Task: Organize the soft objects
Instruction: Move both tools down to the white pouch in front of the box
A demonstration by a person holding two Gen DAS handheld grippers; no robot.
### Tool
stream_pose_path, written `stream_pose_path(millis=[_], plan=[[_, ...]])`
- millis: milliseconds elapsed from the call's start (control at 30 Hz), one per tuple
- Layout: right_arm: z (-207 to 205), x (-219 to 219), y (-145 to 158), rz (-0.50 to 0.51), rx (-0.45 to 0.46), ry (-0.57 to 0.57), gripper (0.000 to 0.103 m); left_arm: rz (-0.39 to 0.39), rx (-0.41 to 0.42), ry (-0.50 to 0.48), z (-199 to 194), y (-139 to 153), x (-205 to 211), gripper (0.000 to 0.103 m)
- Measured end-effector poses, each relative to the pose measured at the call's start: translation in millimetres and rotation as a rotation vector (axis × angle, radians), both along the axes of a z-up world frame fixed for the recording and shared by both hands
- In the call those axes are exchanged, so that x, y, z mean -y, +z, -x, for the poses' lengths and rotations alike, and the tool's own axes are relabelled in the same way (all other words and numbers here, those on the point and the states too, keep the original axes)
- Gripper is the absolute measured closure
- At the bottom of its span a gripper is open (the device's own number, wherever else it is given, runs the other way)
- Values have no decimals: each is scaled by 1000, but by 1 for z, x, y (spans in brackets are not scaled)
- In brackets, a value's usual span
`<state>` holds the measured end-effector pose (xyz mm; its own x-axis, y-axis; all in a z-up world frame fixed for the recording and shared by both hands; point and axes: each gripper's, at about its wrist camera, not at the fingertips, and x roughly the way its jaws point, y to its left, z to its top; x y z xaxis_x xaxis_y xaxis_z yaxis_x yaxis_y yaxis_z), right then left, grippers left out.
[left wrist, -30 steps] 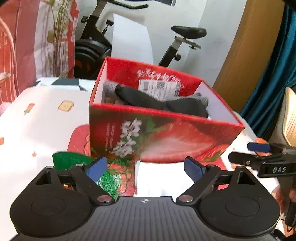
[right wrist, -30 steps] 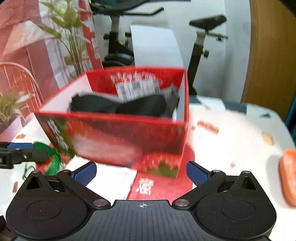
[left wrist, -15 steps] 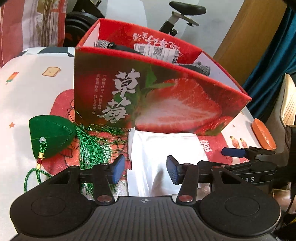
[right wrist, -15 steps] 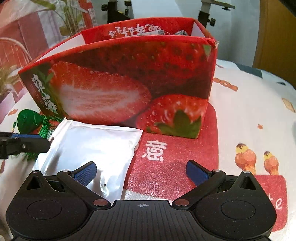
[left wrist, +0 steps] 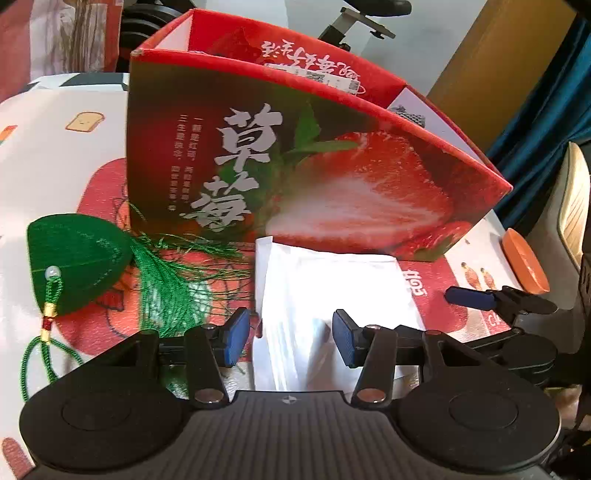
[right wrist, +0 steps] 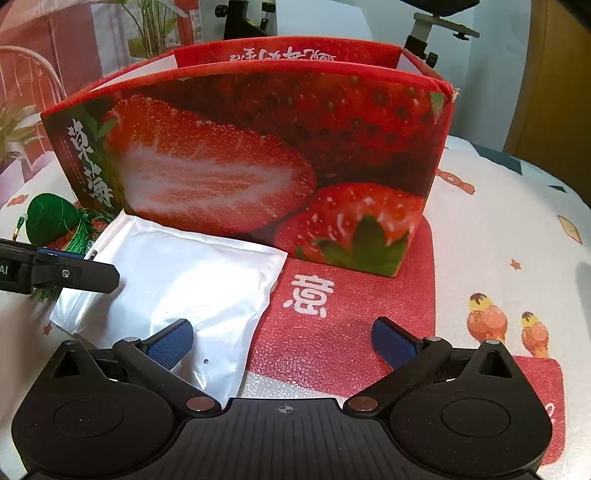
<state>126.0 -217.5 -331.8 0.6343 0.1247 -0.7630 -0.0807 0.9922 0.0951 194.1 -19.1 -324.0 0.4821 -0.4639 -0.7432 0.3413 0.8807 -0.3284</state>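
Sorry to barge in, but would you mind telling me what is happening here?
A person is tidying soft items. The left tool, part-open, straddles a white pouch lying in front of the strawberry box. The right tool hangs wide open, gripping nothing. A green sachet lies left of the pouch.

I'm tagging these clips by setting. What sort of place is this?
Most likely a home room: an exercise bike behind the table, a cartoon-print tablecloth, and a potted plant.

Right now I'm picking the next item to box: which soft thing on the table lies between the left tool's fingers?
The white pouch, flat before the strawberry box. The green tasselled sachet lies off to the left.
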Motion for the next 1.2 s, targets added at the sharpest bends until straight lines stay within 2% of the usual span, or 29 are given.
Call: stream_pose_path(millis=[233,367,533,700,767,1000,1200], plan=[[2,1,0,2,6,18,0,34,-14,-3,-3,-2,2,51],[4,5,4,-22,-25,39,0,45,-27,-2,-1,-2,0,51],[22,10,9,-8,-25,88,2,44,-31,-12,4,-1,-5,52],[39,1,8,89,-17,179,16,31,-16,-6,6,-1,-4,60],[43,0,8,98,2,188,18,25,-11,-5,5,-1,-5,66],[44,-5,10,48,33,231,53,-14,11,-13,6,-2,-3,68],[37,-6,11,-11,29,226,63,-20,16,-9,6,-2,-2,68]])
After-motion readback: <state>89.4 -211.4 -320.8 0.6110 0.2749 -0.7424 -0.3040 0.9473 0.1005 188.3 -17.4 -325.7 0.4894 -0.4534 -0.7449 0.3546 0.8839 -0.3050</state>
